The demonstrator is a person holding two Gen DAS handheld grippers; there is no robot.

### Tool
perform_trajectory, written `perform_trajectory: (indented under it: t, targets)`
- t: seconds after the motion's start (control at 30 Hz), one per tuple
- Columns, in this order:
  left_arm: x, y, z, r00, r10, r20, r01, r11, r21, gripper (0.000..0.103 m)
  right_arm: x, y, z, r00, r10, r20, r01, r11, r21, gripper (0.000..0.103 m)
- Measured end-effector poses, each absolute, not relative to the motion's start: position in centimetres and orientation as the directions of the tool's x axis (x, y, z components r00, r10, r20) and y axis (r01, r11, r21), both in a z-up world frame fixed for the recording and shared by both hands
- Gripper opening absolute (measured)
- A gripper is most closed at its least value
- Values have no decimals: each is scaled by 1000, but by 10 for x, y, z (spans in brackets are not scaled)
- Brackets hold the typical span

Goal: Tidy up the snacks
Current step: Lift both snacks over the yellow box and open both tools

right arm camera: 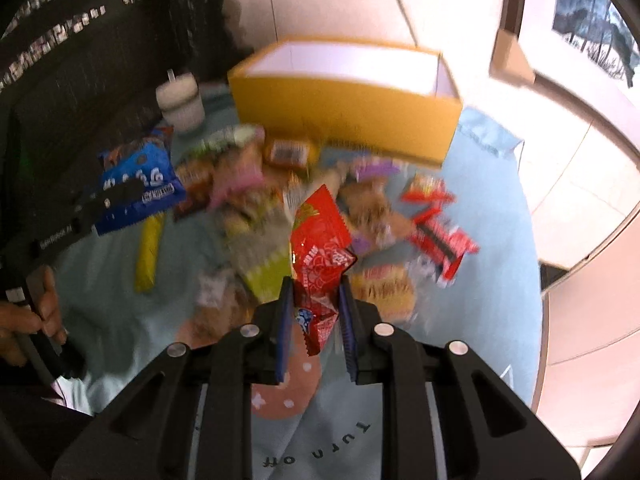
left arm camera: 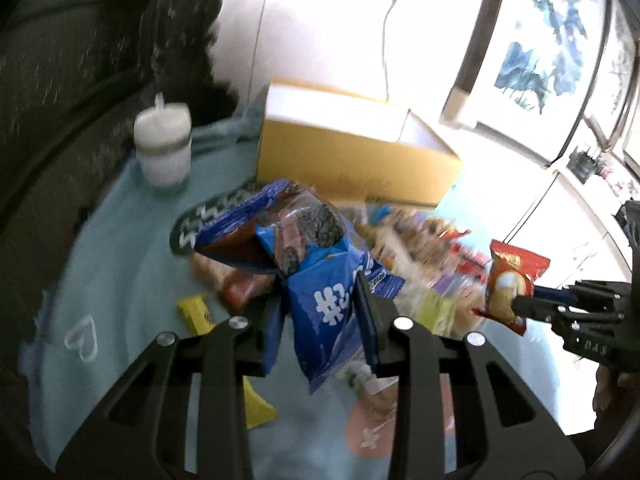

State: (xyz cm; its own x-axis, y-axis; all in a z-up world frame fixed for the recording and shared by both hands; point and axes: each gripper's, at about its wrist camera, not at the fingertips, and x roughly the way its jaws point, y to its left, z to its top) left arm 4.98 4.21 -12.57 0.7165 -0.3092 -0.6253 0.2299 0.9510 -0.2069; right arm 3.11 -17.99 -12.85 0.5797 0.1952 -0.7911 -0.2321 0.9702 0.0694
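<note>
My left gripper point(left arm camera: 322, 284) is shut on a blue cookie bag point(left arm camera: 320, 276) with white lettering, held above the light blue cloth point(left arm camera: 120, 280). In the right wrist view that same blue cookie bag point(right arm camera: 138, 178) hangs at the left in the left gripper point(right arm camera: 108, 200). My right gripper point(right arm camera: 316, 292) is shut on a small red snack packet point(right arm camera: 320, 248), lifted over the pile. The red snack packet point(left arm camera: 510, 280) shows at the right of the left wrist view, pinched by the right gripper point(left arm camera: 520, 304). A pile of mixed snacks point(right arm camera: 304, 200) lies on the cloth below. A yellow box point(right arm camera: 344, 100) stands open behind it.
A white lidded cup point(left arm camera: 163, 144) with a straw stands at the back left beside the yellow box point(left arm camera: 352, 152). A yellow bar point(right arm camera: 148, 252) and red packets point(right arm camera: 440, 236) lie loose on the cloth point(right arm camera: 480, 320). A hand point(right arm camera: 36, 316) grips the left tool's handle. Pale floor lies to the right.
</note>
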Motion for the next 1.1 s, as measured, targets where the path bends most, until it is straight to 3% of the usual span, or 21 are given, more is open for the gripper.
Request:
perform_trajectory:
  t: [0.3,0.53,0.97,1.0,1.03,1.07,1.1]
  targets:
    - [76,16,-40,786,-349,-511,295,937,-187,32,52,-185,-31,720,240,-651,-255,964,74,22]
    - [120,-11,10,800,-370,-473,313,929,-198,32,96,-196,30,783,240,-574,-247,967,66,22]
    - [213,-44,43,821,-321,-472,288,947,-143,34,186,-207,65,816,199,-543,-220,975,27,22]
    - [225,-47,43,830,-294,-475,267,956,-125,36,196,-207,66,812,202,-547,-222,975,31,22]
    - [239,-48,42,834,-276,-477,247,961,-125,46,218,-206,63,796,194,-573,-217,976,30,24]
    - [249,-48,40,831,-268,-488,234,963,-130,85,233,-207,59,780,181,-599,-202,979,31,39]
    - [260,-46,36,836,-225,-501,193,974,-116,94,245,-210,52,767,165,-620,-180,983,40,47]
